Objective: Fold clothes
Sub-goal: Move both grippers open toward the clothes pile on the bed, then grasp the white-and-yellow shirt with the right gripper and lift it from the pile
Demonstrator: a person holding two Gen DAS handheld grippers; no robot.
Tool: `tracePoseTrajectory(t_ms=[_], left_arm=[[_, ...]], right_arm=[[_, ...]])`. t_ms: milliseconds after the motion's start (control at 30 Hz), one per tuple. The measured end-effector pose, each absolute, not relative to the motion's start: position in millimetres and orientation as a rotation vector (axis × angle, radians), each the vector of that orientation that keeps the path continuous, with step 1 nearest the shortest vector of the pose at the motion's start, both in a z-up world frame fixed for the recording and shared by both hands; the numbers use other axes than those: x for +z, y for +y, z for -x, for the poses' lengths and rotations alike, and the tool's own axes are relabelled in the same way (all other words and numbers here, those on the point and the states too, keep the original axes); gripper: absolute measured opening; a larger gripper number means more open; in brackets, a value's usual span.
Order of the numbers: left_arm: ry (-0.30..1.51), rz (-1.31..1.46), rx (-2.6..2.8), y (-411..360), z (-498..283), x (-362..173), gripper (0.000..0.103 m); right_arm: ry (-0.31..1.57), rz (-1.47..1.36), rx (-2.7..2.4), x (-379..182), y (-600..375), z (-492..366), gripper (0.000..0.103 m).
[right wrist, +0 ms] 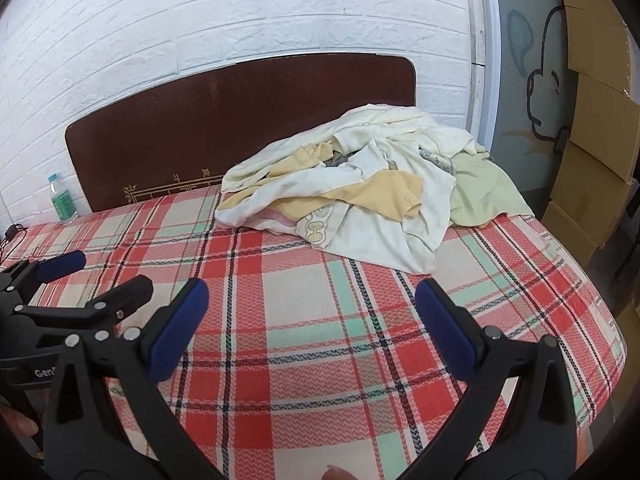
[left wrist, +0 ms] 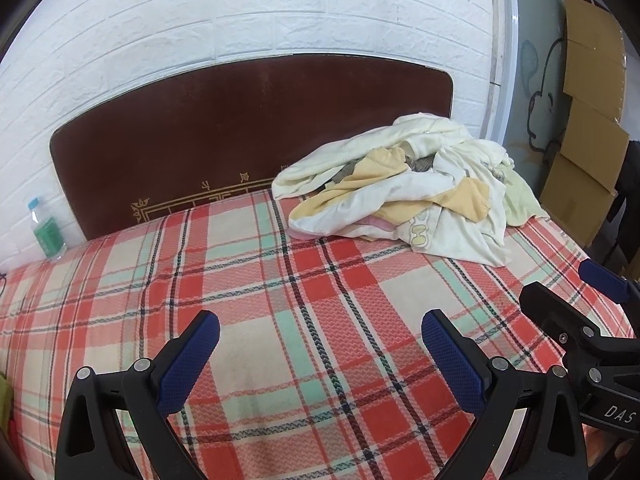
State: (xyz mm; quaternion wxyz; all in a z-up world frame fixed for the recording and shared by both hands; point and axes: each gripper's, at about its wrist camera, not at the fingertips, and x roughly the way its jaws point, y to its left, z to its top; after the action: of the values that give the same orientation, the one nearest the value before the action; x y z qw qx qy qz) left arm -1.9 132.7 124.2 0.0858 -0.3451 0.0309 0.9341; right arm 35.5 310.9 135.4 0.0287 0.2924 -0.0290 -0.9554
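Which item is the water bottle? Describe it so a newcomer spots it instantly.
Start at the dark brown headboard against the white brick wall. Just off its left end, beside the plaid bed cover, stands the water bottle. It is small, clear and upright, with a pale blue cap and green label, far from the clothes pile.

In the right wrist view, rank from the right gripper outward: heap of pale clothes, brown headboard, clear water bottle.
From the right gripper:
1. Heap of pale clothes, ahead, slightly right.
2. Dark brown headboard, behind the heap.
3. Clear water bottle, far left, by the wall.
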Motion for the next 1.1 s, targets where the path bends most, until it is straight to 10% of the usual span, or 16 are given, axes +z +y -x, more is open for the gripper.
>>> tracePoseTrajectory(t_ms=[1100], left_arm=[[0.188, 1.092, 2.758, 133.9, 99.7, 87.9, 0.103]], right_arm=[[0.189, -0.97, -2.886, 118.3, 317.9, 77.1, 0.092]])
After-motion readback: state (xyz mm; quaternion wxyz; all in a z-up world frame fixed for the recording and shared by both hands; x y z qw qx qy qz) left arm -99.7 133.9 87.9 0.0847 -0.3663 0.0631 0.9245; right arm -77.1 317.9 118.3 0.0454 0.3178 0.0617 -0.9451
